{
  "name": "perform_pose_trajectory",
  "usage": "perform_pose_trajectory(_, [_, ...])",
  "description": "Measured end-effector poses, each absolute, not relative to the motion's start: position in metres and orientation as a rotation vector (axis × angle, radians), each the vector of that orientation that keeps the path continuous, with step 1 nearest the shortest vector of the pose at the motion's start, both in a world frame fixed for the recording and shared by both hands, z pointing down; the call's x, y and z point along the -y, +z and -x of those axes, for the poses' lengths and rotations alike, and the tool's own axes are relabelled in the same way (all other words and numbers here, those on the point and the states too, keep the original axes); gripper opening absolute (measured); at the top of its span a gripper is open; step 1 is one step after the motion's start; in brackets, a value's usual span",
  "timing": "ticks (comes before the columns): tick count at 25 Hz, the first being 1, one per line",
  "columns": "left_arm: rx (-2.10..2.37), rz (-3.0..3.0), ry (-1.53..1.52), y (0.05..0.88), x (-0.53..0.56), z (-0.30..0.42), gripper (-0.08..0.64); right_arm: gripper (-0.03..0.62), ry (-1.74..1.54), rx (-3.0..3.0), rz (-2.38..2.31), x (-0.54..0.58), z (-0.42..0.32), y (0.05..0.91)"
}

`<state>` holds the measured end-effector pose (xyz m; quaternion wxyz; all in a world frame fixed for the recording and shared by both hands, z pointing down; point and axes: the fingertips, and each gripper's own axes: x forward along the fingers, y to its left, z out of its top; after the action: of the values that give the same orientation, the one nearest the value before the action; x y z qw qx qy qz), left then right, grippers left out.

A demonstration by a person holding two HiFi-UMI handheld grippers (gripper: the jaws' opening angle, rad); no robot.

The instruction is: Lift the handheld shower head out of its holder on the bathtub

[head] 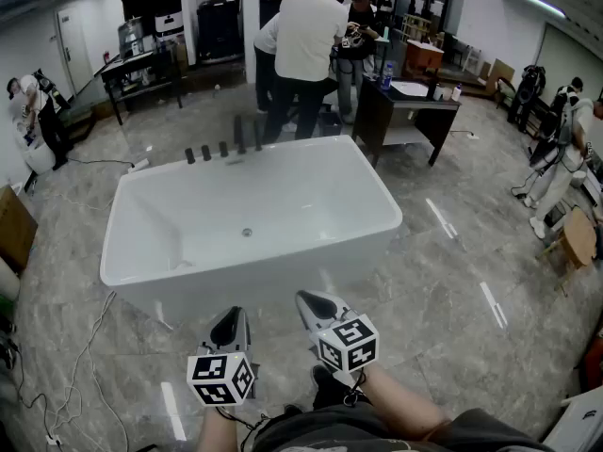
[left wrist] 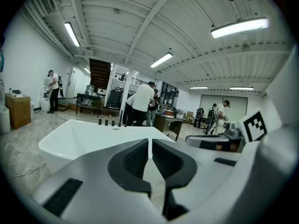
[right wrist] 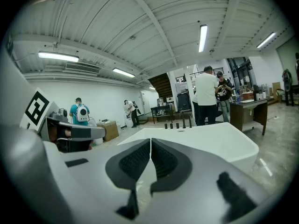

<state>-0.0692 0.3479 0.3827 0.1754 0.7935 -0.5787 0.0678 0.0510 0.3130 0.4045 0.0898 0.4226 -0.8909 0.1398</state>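
Shower head point(head: 240, 136) stands with the dark taps on the far rim of the tub point(head: 311, 196). I hold my left gripper point(head: 229, 326) and right gripper point(head: 318, 305) by the near side, well apart from it. Both have their fingers together and hold nothing.

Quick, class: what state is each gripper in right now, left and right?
Left gripper: closed, nothing between its jaws.
Right gripper: closed, nothing between its jaws.
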Motion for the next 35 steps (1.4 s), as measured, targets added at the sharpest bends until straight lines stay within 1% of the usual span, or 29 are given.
perform_pose_trajectory(11, [1.637,-2.259,0.179,0.376,-0.354,0.068,0.035,0.029,0.42,2.643,-1.247,-0.32,-0.048,0.406])
perform_pose_trajectory(28, [1.663,-2.252,0.16,0.375,-0.383,0.102,0.035,0.029,0.454,2.703,-1.271,-0.34,-0.023,0.398])
perform_pose_trajectory(35, [1.663,-2.246,0.147,0.375,-0.375,0.104,0.035,0.029,0.471,2.686,-1.309,-0.329,-0.032,0.404])
